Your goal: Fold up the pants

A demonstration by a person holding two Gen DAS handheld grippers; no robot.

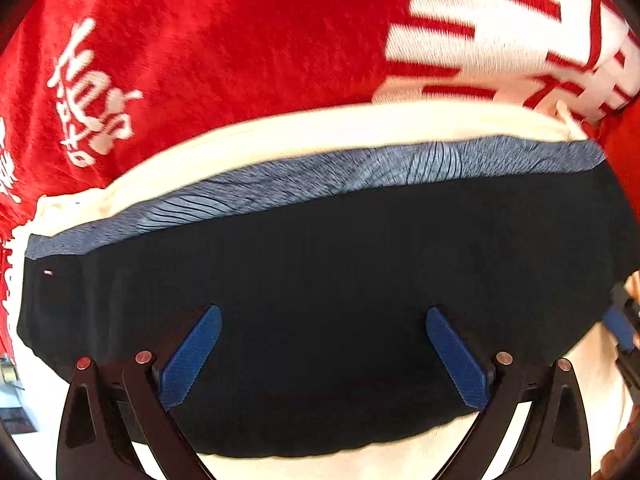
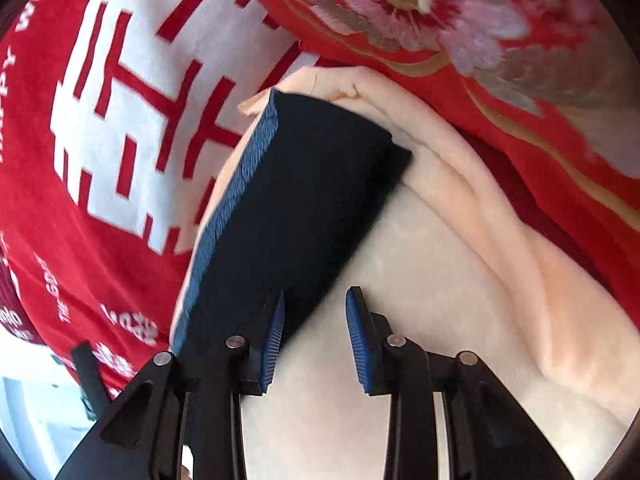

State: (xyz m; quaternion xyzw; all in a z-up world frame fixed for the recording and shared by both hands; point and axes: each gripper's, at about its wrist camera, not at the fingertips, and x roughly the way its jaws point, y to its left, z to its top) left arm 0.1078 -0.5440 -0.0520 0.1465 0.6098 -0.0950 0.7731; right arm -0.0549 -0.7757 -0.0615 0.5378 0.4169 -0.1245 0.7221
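Observation:
Dark navy pants with a blue-grey patterned waistband lie folded into a flat band on a cream blanket. My left gripper hangs over them pointing steeply down, with its jaws wide apart and nothing between the blue pads. In the right wrist view the folded pants run up and to the right from my right gripper. Its jaws stand partly apart. The left pad sits over the pants' near edge, and only cream blanket shows in the gap. The right gripper's blue pad peeks in at the left wrist view's right edge.
A red blanket with white characters lies under the cream one. A red floral quilt is bunched beyond the pants' far end. A black strap and pale floor show at the lower left.

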